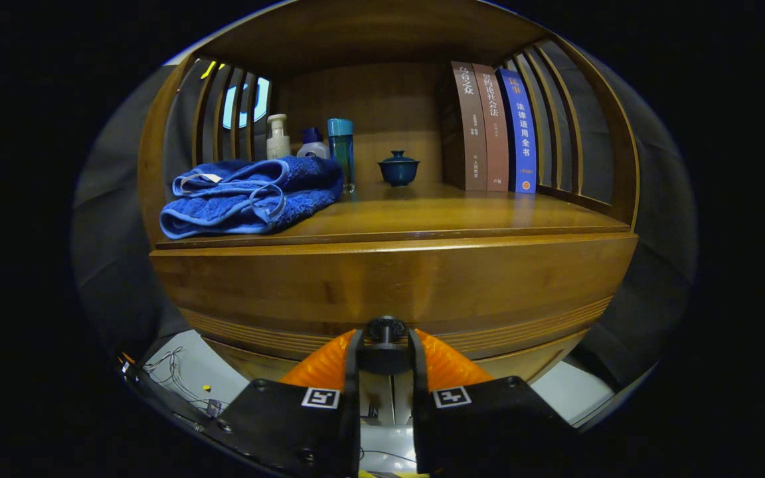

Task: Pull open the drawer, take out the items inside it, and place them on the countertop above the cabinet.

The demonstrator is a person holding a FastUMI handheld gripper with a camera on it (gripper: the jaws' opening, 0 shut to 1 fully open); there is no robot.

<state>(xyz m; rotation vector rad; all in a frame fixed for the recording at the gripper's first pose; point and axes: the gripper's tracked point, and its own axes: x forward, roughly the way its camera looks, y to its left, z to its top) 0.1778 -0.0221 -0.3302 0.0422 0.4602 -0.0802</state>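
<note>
A wooden cabinet has a drawer front (pixel 389 285) right before me, below the countertop (pixel 435 216). A small dark round knob (pixel 386 330) sticks out of the drawer's lower middle. My gripper (pixel 386 345) has its orange-backed fingers (pixel 349 352) closed in from both sides on that knob. The drawer looks closed, so what lies inside is hidden.
On the countertop a folded blue towel (pixel 253 196) lies at the left. Behind it stand a pump bottle (pixel 277 136), a white bottle (pixel 313 143) and a teal tumbler (pixel 341 153). A dark lidded cup (pixel 398 168) sits mid-back, three books (pixel 495 126) at the right.
</note>
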